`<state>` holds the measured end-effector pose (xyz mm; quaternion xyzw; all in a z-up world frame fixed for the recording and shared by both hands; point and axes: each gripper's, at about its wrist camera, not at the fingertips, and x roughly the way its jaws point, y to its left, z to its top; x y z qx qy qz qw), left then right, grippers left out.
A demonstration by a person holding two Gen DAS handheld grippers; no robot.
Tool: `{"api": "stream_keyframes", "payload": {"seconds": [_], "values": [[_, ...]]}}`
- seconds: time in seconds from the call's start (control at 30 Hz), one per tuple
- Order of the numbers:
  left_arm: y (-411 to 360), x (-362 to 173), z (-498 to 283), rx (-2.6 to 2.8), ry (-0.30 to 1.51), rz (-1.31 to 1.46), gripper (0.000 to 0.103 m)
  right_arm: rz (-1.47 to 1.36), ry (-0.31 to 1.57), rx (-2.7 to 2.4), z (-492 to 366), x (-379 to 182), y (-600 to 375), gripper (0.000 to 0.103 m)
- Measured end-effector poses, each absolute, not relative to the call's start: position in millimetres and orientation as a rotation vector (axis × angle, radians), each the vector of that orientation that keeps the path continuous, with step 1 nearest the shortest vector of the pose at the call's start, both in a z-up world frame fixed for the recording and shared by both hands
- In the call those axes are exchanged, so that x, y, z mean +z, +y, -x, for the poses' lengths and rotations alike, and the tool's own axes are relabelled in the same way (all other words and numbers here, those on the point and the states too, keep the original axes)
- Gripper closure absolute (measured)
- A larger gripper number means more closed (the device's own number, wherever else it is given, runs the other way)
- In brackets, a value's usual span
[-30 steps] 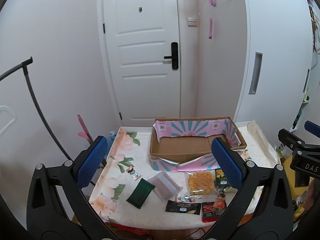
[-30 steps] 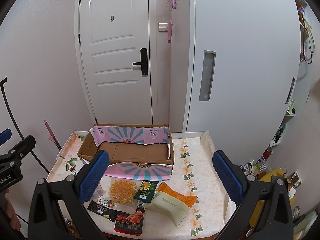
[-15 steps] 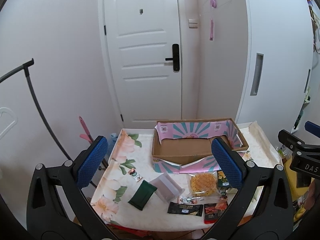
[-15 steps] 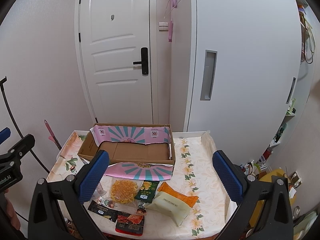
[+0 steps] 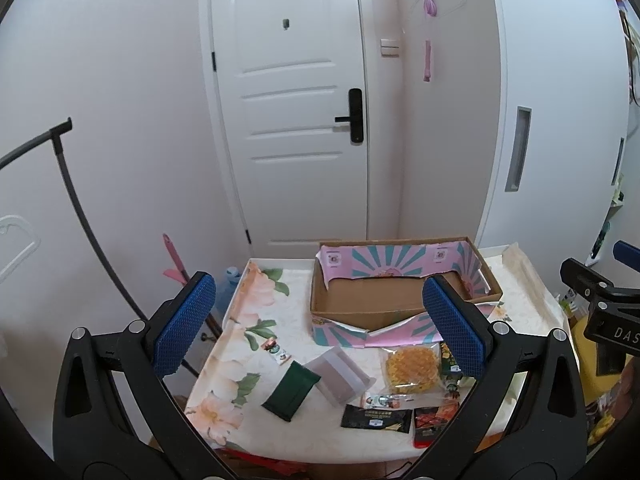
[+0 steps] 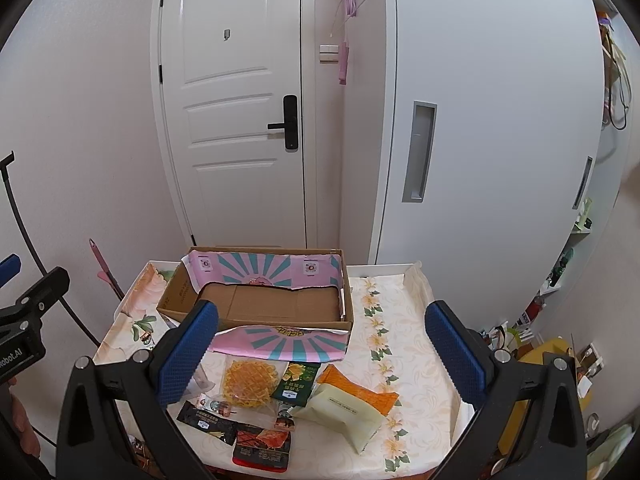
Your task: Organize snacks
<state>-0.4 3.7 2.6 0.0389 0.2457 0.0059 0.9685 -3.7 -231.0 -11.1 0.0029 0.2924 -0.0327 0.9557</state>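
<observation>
Cardboard box sits behind scattered snack packets; both hand-held grippers hover spread, empty.

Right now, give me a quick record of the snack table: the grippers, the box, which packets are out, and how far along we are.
left gripper: open, holding nothing, above the table
right gripper: open, holding nothing
cardboard box: open, no snacks visible inside, at the back of the table
left side packets: dark green pouch, grey pouch
middle packets: waffle packet, black packet, red packet, green packet
right side packets: pale yellow packet lying on the orange packet
progress: every visible snack is outside the box
</observation>
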Motion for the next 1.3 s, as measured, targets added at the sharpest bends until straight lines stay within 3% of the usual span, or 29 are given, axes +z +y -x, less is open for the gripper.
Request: {"api": "stream_keyframes", "payload": {"seconds": [1.3], "values": [[15, 3, -3, 0.028, 0.495, -0.051, 0.0, -0.003, 0.598, -0.055, -4, -13, -218, 0.001]]}}
